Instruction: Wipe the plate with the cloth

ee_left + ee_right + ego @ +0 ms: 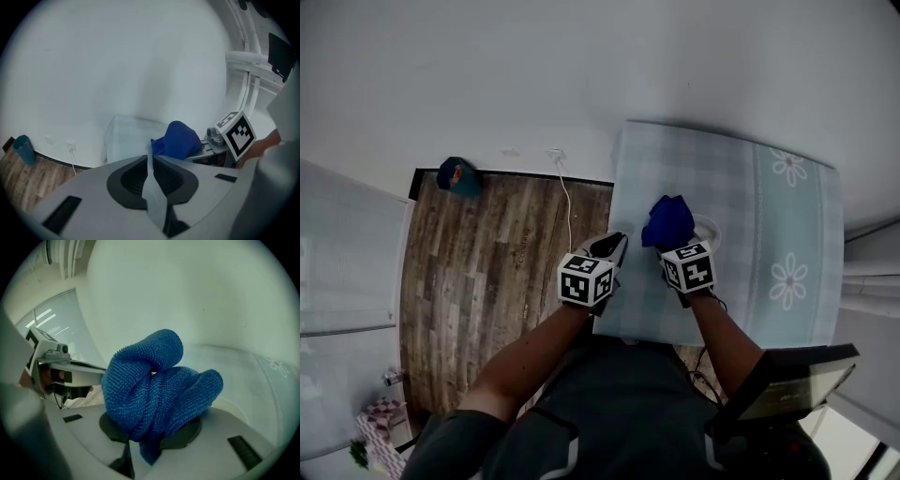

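Note:
A bunched blue cloth (pixel 667 222) is clamped in my right gripper (pixel 673 246), held over the near part of the pale checked table (pixel 750 187). In the right gripper view the cloth (pixel 154 380) fills the jaws and hides the fingertips. A white plate (pixel 711 229) lies on the table just right of the cloth, mostly hidden by it; a bit of its rim (pixel 230 406) shows below the cloth. My left gripper (pixel 615 246) hovers at the table's left edge, jaws together with nothing in them (pixel 150 161). It sees the cloth (pixel 176 139) to its right.
Left of the table is wooden floor (pixel 487 281) with a blue bin (pixel 459 176) by the wall and a white cable (pixel 567 202) running from a wall socket. A dark screen (pixel 787 380) sits at the lower right, near my right elbow.

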`<state>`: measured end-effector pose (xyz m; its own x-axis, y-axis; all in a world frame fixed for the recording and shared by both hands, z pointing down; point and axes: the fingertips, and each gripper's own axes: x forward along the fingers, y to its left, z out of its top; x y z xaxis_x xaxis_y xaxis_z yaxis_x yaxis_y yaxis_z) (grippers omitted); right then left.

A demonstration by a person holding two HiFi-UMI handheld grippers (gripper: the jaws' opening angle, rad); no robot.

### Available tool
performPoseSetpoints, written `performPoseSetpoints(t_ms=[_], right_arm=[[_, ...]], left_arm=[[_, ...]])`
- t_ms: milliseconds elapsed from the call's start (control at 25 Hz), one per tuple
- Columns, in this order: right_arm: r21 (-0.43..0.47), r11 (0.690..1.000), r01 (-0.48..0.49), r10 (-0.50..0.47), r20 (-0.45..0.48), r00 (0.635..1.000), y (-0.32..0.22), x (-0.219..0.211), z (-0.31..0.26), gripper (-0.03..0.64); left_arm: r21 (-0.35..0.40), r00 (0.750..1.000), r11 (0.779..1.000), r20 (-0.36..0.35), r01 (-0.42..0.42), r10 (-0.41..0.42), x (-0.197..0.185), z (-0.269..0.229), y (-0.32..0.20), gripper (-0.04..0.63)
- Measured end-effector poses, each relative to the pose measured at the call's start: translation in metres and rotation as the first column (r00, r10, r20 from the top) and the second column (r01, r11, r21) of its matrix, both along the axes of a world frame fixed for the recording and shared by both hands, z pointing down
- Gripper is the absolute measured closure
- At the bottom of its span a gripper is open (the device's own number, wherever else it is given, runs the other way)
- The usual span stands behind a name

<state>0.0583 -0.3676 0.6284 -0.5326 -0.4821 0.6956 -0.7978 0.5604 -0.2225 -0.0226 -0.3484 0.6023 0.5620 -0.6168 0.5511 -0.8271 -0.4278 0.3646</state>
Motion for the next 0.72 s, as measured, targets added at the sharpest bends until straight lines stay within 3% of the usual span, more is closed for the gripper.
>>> performPoseSetpoints(t_ms=[200, 400, 720], right_arm=[[-0.012, 1.0, 0.029, -0.028, 0.037, 0.999, 0.04, -0.001, -0.005, 0.499], [-0.003, 1.0, 0.007, -0.007, 0.103, 0.995, 0.064, 0.012, -0.018, 0.499], [0.136, 0.99, -0.024, -0.012, 0.261, 0.965, 0.075, 0.042, -0.098, 0.499]], left_arm=[[0.022, 0.998, 0.999, -0.034, 0.044, -0.043, 0.003, -0.016, 0.008, 0.558], [0.095, 0.997, 0.993, -0.056, 0.066, -0.061, 0.006, -0.045, 0.02, 0.56], [0.255, 0.995, 0.964, -0.078, 0.078, -0.06, 0.014, -0.105, 0.043, 0.584]])
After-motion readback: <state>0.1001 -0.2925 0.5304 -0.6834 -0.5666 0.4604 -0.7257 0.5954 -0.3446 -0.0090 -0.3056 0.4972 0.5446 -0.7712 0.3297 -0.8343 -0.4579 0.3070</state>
